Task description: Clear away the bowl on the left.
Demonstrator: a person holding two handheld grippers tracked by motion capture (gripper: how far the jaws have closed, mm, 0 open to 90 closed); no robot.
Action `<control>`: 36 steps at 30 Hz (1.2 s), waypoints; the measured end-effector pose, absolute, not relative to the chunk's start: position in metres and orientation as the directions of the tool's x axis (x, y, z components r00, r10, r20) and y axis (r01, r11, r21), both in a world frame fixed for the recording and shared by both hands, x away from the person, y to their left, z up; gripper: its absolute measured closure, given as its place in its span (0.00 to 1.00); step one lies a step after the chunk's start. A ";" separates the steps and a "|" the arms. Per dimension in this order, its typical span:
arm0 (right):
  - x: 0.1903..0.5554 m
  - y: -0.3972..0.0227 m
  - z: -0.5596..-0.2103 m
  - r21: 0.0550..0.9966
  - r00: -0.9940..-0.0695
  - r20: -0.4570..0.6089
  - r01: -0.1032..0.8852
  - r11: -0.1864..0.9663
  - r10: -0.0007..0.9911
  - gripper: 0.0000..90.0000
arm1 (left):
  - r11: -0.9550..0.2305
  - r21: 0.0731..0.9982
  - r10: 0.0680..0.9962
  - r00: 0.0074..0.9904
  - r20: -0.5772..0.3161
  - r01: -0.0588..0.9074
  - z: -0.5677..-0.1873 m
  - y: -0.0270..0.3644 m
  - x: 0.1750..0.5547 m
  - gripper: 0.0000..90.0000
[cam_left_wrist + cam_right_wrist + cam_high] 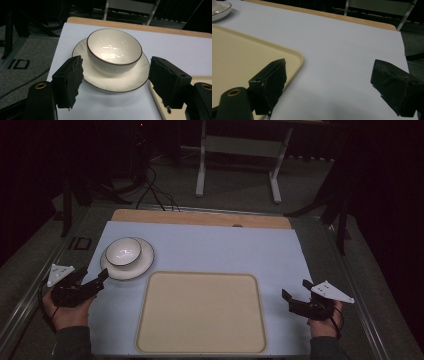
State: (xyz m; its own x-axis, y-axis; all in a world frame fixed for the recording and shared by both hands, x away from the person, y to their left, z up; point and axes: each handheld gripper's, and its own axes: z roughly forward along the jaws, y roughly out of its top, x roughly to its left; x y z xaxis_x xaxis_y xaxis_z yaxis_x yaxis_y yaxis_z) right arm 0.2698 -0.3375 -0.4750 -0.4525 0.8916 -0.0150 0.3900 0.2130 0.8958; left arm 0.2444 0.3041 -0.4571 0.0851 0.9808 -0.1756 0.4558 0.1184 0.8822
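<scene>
My left gripper (115, 82) fingers wide open, empty, just short of bowl (114, 51) on saucer (112, 82), table's far-left corner; right gripper (332, 90) fingers wide open, empty, near right edge.

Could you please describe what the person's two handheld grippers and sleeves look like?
Each claw is black with two blocky jaws faced in rough dark padding, and brass-coloured rivets near the base. The left claw and right claw each carry a pale grey three-cornered plate on top. Thin black cables trail by the wrists. The sleeves are dark grey.

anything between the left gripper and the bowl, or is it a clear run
Only the white saucer the bowl sits on; its near rim lies ahead of the open left gripper. Before that, bare pale blue mat, as the left gripper view shows.
</scene>
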 end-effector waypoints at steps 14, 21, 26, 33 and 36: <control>0.270 -0.337 -0.475 0.895 -0.455 -0.017 0.390 0.216 0.891 0.14 | 0.094 0.889 0.984 0.095 -0.152 0.449 -0.449 0.306 0.252 0.31; 0.269 -0.337 -0.475 0.897 -0.455 -0.018 0.387 0.215 0.890 0.14 | 0.088 0.889 0.984 0.099 -0.147 0.448 -0.447 0.305 0.256 0.31; 0.269 -0.337 -0.474 0.900 -0.461 -0.018 0.379 0.215 0.887 0.14 | 0.077 0.892 0.984 0.108 -0.139 0.445 -0.445 0.305 0.262 0.31; 0.269 -0.336 -0.474 0.901 -0.465 -0.018 0.375 0.216 0.885 0.14 | 0.084 0.890 0.982 0.115 -0.150 0.447 -0.445 0.305 0.269 0.31; 0.269 -0.336 -0.474 0.902 -0.468 -0.019 0.373 0.217 0.884 0.14 | 0.081 0.889 0.982 0.115 -0.148 0.450 -0.445 0.304 0.272 0.31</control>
